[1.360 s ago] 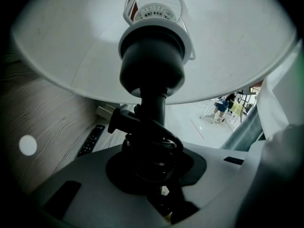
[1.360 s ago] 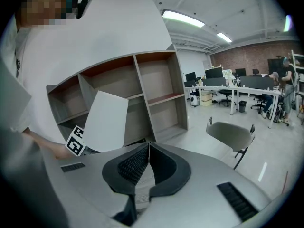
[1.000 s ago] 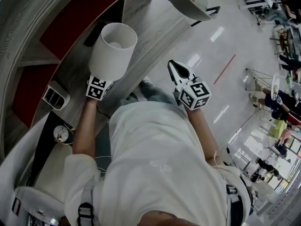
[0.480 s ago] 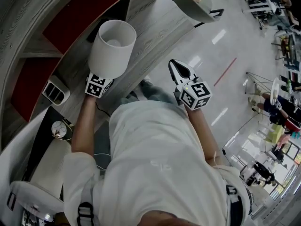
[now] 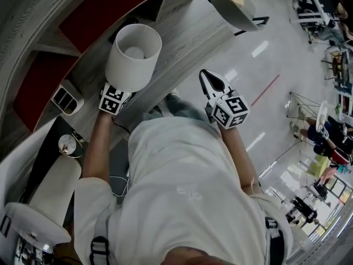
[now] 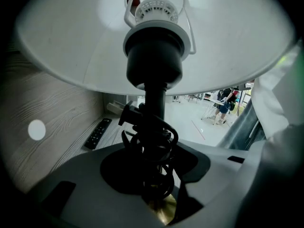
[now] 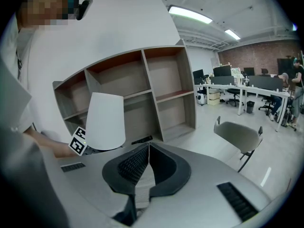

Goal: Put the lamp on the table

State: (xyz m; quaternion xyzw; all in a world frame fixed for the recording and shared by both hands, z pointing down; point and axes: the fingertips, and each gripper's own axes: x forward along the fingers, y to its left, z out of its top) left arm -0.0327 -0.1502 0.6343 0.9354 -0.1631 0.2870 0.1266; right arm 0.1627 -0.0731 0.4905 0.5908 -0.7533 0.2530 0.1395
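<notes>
— Since the shade hides everything under it in the head view, can you tell whether the lamp [image 5: 132, 57] is down on the table [image 5: 185, 35]?
— Not for certain. Its foot is cut off: the left gripper view shows only a brass-coloured patch [image 6: 164, 213] low between the grey jaw bodies. The lamp stands upright over the pale wood-grain tabletop, just in front of the shelf unit [image 7: 142, 87].
— And the left gripper [image 6: 154, 182]?
— From above, only its marker cube [image 5: 115, 100] peeks out below the shade. Its own view shows the 2 jaws opening with the black stem between them, and I see no pad pressing on it.
— How does the lamp look?
— It has a white, tapered shade, open at the top, with a pale round shape inside. Beneath it are a black socket [image 6: 154, 56], a thin black stem and a black cord [image 6: 152, 144] wound round the stem in loops.
— The right gripper [image 5: 209, 79]?
— It is held apart over the floor, its 2 jaws closed together on nothing. A dark remote [image 6: 97, 133] lies on the table beyond the lamp.
</notes>
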